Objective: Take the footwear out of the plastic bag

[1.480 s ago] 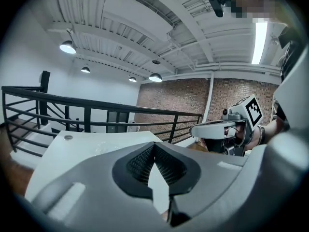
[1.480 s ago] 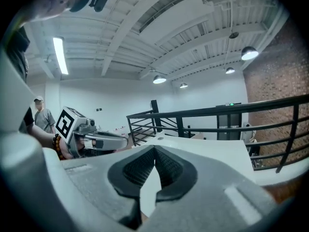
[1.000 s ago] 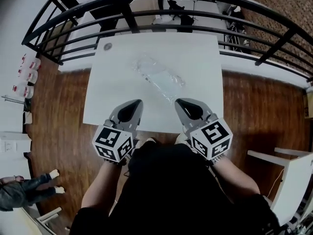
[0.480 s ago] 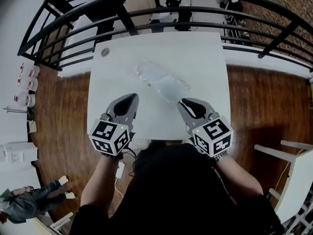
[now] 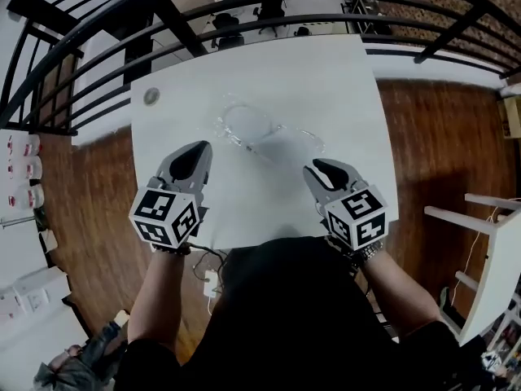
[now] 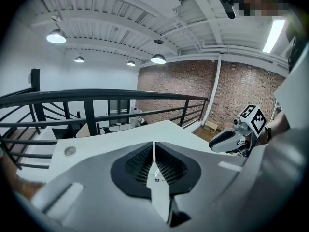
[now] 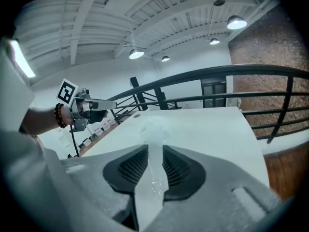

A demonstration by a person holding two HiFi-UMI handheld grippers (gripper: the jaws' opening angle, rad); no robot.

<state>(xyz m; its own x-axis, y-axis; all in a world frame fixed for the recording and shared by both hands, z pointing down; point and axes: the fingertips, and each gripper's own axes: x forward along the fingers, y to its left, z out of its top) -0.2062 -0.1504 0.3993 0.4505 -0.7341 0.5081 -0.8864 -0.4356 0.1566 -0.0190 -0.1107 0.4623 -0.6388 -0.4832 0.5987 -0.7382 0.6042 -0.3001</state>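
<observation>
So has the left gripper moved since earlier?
Yes: the left gripper has come forward over the table; its cube, earlier past the near edge, now sits above it.

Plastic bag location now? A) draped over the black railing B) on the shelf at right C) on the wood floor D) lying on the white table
D: the clear plastic bag lies around the middle of the white table, well inside its edges.

Noted: white tabletop (image 5: 342,80) smooth, matt; clear plastic bag (image 5: 252,130) glossy, crinkled; brown plank floor (image 5: 431,145) polished wood; black railing (image 6: 96,94) probably painted metal; red brick wall (image 6: 193,81) rough.
</observation>
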